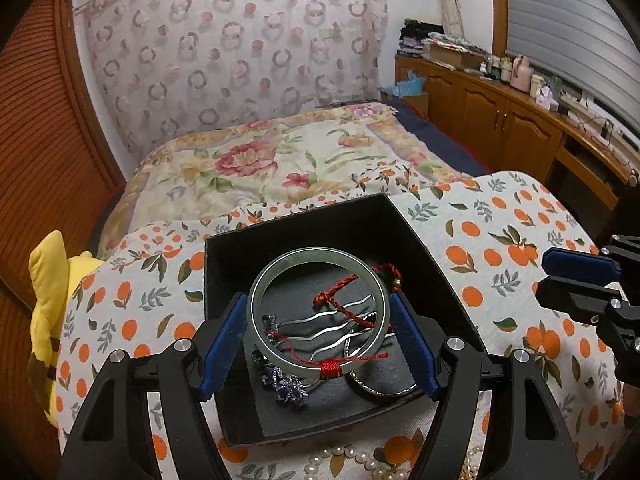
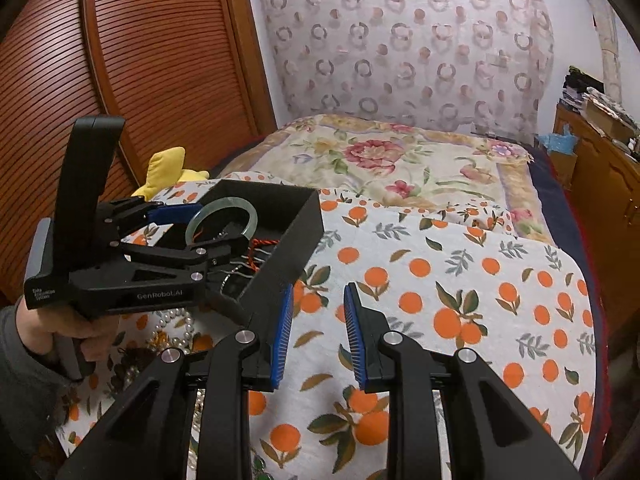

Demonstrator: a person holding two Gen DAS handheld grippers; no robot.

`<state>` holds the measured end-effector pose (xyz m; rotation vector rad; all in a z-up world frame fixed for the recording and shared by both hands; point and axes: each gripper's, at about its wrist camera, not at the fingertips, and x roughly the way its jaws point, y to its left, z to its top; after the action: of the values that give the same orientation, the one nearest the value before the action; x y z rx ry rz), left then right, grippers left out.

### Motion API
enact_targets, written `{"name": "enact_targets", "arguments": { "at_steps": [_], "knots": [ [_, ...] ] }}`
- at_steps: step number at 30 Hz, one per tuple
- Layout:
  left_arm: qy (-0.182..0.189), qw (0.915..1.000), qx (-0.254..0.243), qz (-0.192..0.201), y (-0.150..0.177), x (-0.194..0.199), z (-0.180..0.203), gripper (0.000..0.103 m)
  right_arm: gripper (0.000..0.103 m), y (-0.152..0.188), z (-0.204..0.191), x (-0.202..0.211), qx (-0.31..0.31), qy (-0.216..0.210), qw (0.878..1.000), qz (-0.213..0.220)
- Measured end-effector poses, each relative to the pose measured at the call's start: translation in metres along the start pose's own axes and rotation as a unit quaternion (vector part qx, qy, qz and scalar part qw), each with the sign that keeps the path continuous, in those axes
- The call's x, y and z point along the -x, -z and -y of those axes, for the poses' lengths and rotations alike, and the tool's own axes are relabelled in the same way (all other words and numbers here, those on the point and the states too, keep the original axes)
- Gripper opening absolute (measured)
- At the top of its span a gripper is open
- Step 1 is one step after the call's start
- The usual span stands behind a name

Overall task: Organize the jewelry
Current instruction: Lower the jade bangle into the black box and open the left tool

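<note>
My left gripper (image 1: 318,322) is shut on a pale green jade bangle (image 1: 280,268) with a red thread wrap, holding it across its width just above the open black jewelry box (image 1: 304,220). Inside the box lie silver wavy hairpins (image 1: 340,330), a red braided cord (image 1: 340,286), a blue beaded piece (image 1: 286,386) and a silver bracelet (image 1: 384,392). In the right wrist view the bangle (image 2: 230,204) hangs over the box (image 2: 288,216). My right gripper (image 2: 318,306) stands open and empty to the right of the box, over the orange-print cloth (image 2: 460,280).
A pearl necklace (image 1: 352,458) and other loose jewelry (image 2: 176,330) lie on the cloth in front of the box. A yellow plush toy (image 1: 48,292) sits at the left edge. A floral bedspread (image 1: 280,160) lies behind; wooden cabinets (image 1: 500,108) stand at right.
</note>
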<state>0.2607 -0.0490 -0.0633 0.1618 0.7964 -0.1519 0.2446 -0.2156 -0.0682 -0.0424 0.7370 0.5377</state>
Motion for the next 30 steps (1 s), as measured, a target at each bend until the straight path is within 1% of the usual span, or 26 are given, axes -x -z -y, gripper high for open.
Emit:
{"name": "enact_targets", "arguments": {
  "at_steps": [8, 10, 12, 18, 24, 25, 27, 30],
  "knots": [
    [0.003, 1.0000, -0.004, -0.007, 0.002, -0.001, 0.003, 0.069, 0.028, 0.007, -0.003, 0.005, 0.005, 0.000, 1.000, 0.001],
    [0.003, 1.0000, -0.007, -0.002, 0.004, 0.003, 0.003, 0.073, 0.028, 0.009, -0.006, 0.006, 0.009, 0.001, 1.000, 0.002],
    [0.002, 0.9999, -0.010, 0.006, 0.004, 0.009, 0.004, 0.075, 0.028, 0.009, -0.007, 0.007, 0.010, 0.000, 1.000, 0.002],
    [0.003, 0.9994, -0.018, 0.028, 0.008, 0.034, 0.005, 0.075, 0.028, 0.019, -0.019, 0.016, 0.021, -0.001, 1.000, 0.006],
    [0.011, 0.9989, -0.020, 0.040, 0.033, 0.065, -0.004, 0.076, 0.029, 0.041, -0.037, 0.032, 0.037, -0.005, 0.999, 0.009],
    [0.010, 0.9990, -0.020, 0.039, 0.039, 0.070, -0.006, 0.076, 0.031, 0.045, -0.040, 0.034, 0.040, -0.005, 0.999, 0.009],
    [0.010, 0.9990, -0.018, 0.039, 0.050, 0.076, -0.011, 0.077, 0.034, 0.054, -0.045, 0.038, 0.044, -0.007, 0.999, 0.008],
    [0.012, 0.9994, -0.010, 0.032, 0.069, 0.084, -0.022, 0.079, 0.034, 0.063, -0.047, 0.043, 0.049, 0.011, 0.999, 0.010]
  ]
}}
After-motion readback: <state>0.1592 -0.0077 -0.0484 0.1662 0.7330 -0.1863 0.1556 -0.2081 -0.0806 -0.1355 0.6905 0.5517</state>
